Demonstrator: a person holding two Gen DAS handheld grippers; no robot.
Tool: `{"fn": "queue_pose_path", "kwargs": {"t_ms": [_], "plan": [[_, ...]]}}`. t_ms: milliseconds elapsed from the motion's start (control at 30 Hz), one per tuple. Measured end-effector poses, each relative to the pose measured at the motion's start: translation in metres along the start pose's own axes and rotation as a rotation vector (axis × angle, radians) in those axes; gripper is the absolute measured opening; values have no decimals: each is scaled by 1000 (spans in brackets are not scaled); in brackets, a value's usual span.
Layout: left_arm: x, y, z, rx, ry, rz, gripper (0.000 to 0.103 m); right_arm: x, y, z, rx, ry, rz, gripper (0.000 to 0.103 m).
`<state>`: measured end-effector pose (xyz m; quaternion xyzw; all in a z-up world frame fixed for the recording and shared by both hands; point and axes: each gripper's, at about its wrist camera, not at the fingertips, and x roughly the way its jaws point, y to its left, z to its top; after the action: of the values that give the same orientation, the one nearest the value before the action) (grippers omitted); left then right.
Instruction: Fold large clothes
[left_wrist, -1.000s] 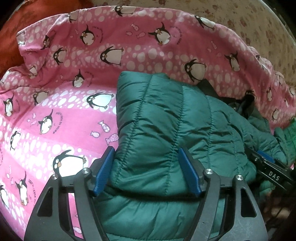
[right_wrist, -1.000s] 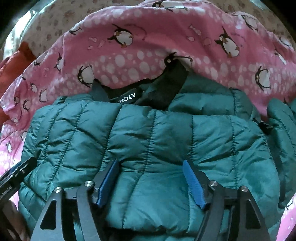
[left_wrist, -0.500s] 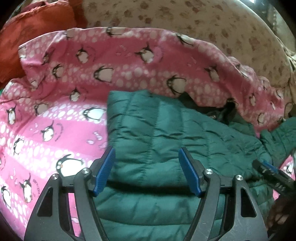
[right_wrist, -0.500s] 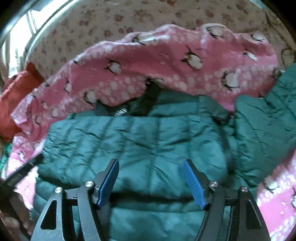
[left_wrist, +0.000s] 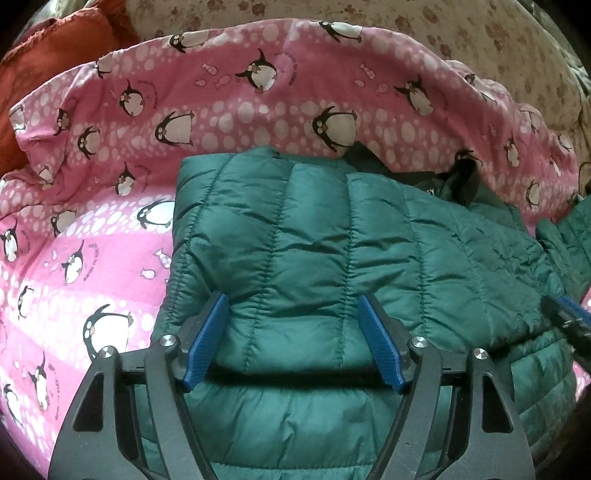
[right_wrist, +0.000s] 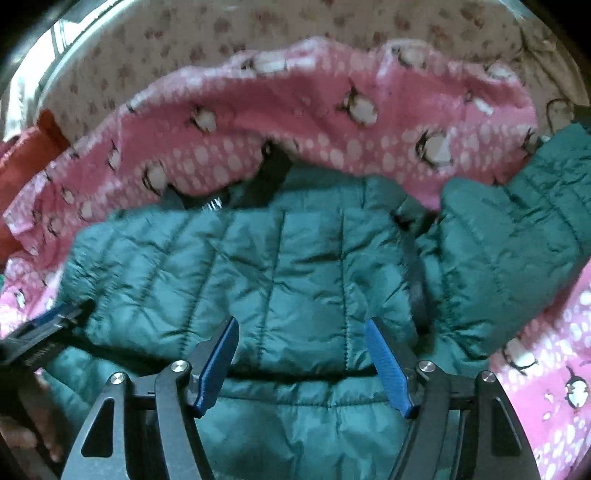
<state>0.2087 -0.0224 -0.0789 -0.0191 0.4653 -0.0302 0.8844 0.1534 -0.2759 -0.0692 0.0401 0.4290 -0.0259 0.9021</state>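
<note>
Pink penguin-print blanket covers the surface, rumpled along its far edge; beyond it a cream sheet with brown floral print; an orange-red cushion at far left; a strip of bright light at top left of the right wrist view, source unclear. Dark green quilted puffer jacket lies on the blanket, folded over on itself, collar toward the far edge, 1 sleeve sticking out to the right. Left hand-held gripper released, its 2 blue pads apart above the folded edge, jaws having just widened a little, nothing pinched; right hand-held gripper also released, pads spread over the fold. Neck label text too blurred to read; jacket's near part cut off by the frame; right wrist view motion-blurred; fingers at its lower left barely visible.
</note>
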Motion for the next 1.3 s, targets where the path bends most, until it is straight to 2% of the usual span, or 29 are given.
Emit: {"fn": "queue_pose_path", "kwargs": {"t_ms": [100, 333, 500, 667, 833, 967, 1300], "plan": [[0, -1, -1, 3, -2, 5, 74, -7, 4, 4, -13, -26, -6, 69], [3, -2, -4, 18, -12, -7, 79, 37, -2, -6, 12, 73, -24, 70], [3, -3, -5, 13, -14, -10, 79, 38, -4, -8, 22, 56, -19, 70], [-11, 0, -8, -18, -8, -29, 79, 13, -11, -8, 52, 27, 26, 69], [-34, -1, -14, -45, -29, -77, 79, -14, -18, -10, 55, 0, 34, 69], [-52, -7, -19, -47, -47, -110, 79, -30, -27, -12, 60, -27, 24, 69], [-87, -26, -29, -13, -96, -119, 79, -57, -53, -17, 77, -55, -10, 69]]}}
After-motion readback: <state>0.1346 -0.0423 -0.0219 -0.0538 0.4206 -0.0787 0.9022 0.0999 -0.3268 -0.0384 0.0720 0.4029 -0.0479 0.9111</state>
